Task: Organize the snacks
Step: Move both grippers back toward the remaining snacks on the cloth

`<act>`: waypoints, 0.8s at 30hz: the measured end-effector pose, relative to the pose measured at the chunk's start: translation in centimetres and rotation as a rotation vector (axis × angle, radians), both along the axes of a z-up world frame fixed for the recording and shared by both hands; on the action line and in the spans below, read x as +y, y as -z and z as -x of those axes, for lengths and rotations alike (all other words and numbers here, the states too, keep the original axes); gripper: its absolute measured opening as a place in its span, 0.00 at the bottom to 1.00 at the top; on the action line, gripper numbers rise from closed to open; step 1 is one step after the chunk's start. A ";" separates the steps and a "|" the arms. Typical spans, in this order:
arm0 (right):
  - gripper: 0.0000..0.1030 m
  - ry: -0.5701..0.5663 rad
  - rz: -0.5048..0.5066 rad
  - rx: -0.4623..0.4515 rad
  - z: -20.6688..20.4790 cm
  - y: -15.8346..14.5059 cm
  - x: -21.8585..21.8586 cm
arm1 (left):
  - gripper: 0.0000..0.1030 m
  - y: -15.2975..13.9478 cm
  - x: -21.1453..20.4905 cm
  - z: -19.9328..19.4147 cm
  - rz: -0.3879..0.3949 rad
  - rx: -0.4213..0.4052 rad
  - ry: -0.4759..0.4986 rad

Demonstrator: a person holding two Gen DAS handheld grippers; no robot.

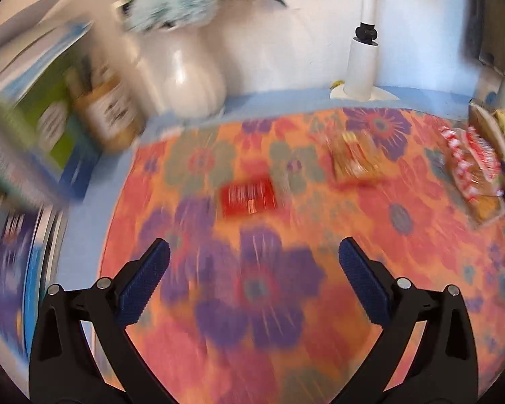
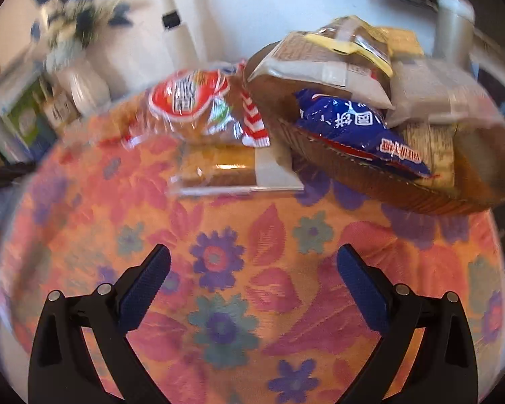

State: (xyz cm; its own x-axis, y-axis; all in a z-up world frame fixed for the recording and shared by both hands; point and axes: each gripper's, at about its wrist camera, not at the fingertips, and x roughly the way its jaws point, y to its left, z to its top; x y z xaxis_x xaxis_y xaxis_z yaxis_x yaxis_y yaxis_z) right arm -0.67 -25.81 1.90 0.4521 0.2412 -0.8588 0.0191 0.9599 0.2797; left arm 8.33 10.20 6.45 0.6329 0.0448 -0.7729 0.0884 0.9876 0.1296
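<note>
floral tablecloth (image 1: 320, 303) under both: left gripper (image 1: 254, 259) gaping, empty, red packet (image 1: 247, 195) just ahead; right gripper (image 2: 252, 262) equally wide, empty, facing loaded basket (image 2: 404, 188), likely the collecting spot.

Blurred by motion: red packet (image 1: 248, 199), jar (image 1: 109, 114) label unreadable; basket (image 2: 370, 181) cut off at right.

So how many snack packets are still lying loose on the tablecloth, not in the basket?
3, maybe more hidden: a red packet mid-cloth, an orange packet further right, and a red-and-white bag beside the basket.
</note>
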 end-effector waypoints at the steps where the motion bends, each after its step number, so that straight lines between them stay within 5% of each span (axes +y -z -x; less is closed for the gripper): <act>1: 0.95 0.023 -0.060 0.022 -0.4 0.1 -0.1 | 0.97 0.7 0.2 -1.6 -0.020 -0.016 0.014; 8: 0.95 0.143 -0.061 0.056 -3.6 1.1 0.9 | 0.88 4.7 1.4 -7.7 0.063 0.022 0.032; 18: 0.95 0.254 -0.062 -0.006 -5.7 1.7 2.0 | 0.84 4.0 -0.6 -5.6 0.010 -0.048 0.127; 24: 0.95 0.230 0.068 0.011 -8.2 2.3 3.7 | 0.85 4.0 0.4 -6.0 0.062 -0.024 0.110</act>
State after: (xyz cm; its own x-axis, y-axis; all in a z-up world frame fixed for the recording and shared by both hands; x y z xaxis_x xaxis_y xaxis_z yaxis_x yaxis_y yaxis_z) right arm 7.51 -22.06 -0.38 0.4794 0.0742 -0.8745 0.2423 0.9465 0.2131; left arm 14.30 10.56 2.43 0.6495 -0.0733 -0.7568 0.1940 0.9784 0.0717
